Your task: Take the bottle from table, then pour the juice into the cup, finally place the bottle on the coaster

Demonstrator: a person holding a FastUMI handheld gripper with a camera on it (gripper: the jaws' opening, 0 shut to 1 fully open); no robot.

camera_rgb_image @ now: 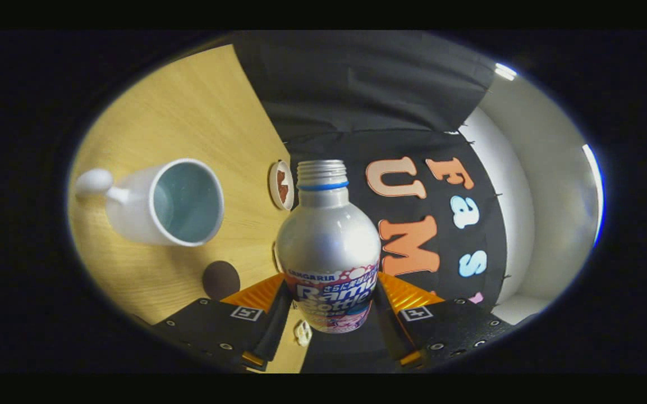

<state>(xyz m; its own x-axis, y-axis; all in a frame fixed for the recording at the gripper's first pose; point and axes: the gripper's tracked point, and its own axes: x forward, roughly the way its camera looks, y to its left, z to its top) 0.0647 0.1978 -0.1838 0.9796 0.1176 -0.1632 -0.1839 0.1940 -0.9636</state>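
A silver bottle [327,241] with a blue neck ring and an uncapped mouth is held between my fingers, my gripper [330,294] shut on its labelled lower body. The whole view is rolled, so the wooden table [188,112] stands like a wall beside the bottle, and the bottle lies roughly level with the table top. A white cup [166,203] with a handle stands on the table off to the side of the bottle, and its inside looks pale and bare. A small round coaster [280,185] with a white rim and a brown pattern lies just behind the bottle's neck.
A dark brown round disc [221,279] lies on the table near one finger. A small white object [302,332] sits below the bottle's base. The black cloth wall [368,95] hangs beyond the bottle, with a pale wall [542,185] past it.
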